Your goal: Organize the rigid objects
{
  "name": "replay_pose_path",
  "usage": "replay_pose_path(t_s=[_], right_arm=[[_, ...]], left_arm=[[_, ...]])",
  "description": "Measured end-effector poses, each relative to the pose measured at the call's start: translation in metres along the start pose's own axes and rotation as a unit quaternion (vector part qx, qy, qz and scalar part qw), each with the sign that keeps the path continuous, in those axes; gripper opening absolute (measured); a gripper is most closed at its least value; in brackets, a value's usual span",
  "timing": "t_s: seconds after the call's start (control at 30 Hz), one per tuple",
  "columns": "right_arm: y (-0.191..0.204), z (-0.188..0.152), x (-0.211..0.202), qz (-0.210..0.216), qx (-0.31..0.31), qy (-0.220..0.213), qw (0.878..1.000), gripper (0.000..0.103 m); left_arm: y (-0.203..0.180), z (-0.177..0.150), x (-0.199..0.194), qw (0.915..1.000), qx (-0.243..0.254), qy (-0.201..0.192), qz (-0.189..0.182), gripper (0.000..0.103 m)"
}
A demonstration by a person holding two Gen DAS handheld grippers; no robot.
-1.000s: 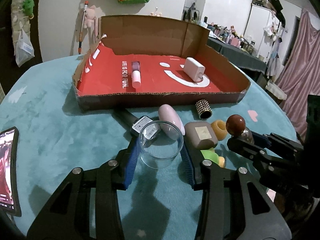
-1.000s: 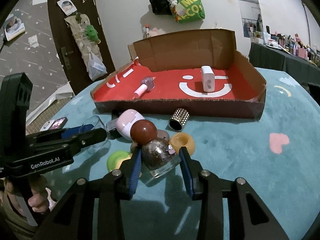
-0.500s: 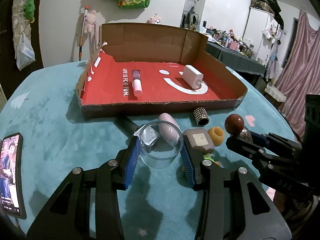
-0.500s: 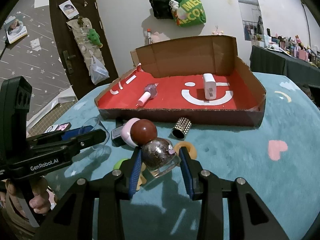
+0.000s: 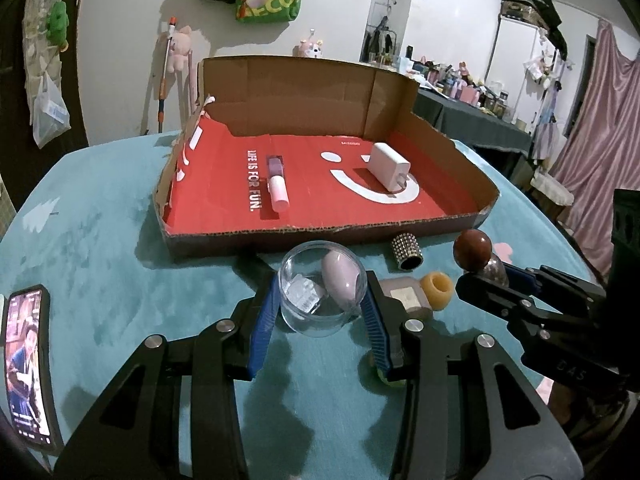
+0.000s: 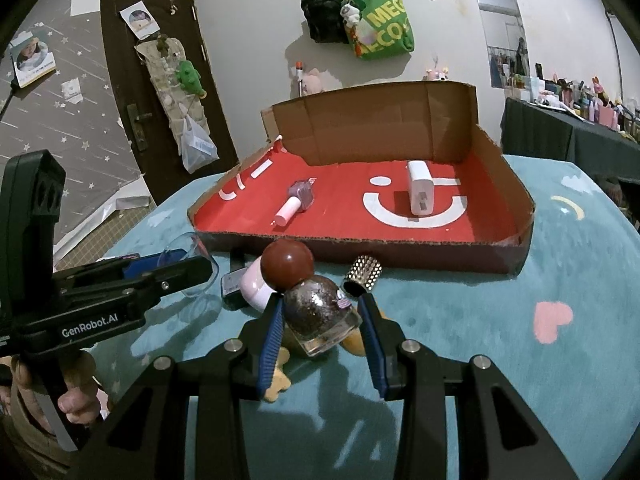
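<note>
Left hand-held gripper (image 5: 318,312) grips clear cup (image 5: 320,294) — mouth tilted boxward; right (image 6: 320,330) clamps bottle (image 6: 318,316) — ball-stopper up-left.

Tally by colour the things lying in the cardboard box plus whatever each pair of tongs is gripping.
White: 1, the charger in the cardboard box
Pink and purple: 1, the tube in the box
Clear: 1, the clear cup in the left tongs
Brown: 1, the brown-capped bottle in the right tongs
Total: 4
</note>
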State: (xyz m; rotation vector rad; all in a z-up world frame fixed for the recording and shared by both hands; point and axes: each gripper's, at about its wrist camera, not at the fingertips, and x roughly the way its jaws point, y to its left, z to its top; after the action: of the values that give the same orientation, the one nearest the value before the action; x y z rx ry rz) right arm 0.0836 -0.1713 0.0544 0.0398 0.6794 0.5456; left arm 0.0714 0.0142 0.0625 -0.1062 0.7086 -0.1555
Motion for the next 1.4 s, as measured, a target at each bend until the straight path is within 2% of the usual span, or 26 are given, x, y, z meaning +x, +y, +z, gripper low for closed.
replay_pose_path(t_s=[0.8,1.4], right_arm=[[-0.007,0.034,0.014,0.0,-0.001,0.001,1.0,0.04],[-0.022,0.067,0.037,-0.011,-0.003,0.016,1.0,0.04]], left_arm=[[0.004,0.032,0.014,1.0,0.007,0.0,0.002,0.039],[0.016,0.069,0.046,0.9995,0.0,0.031,-0.012,0.039]])
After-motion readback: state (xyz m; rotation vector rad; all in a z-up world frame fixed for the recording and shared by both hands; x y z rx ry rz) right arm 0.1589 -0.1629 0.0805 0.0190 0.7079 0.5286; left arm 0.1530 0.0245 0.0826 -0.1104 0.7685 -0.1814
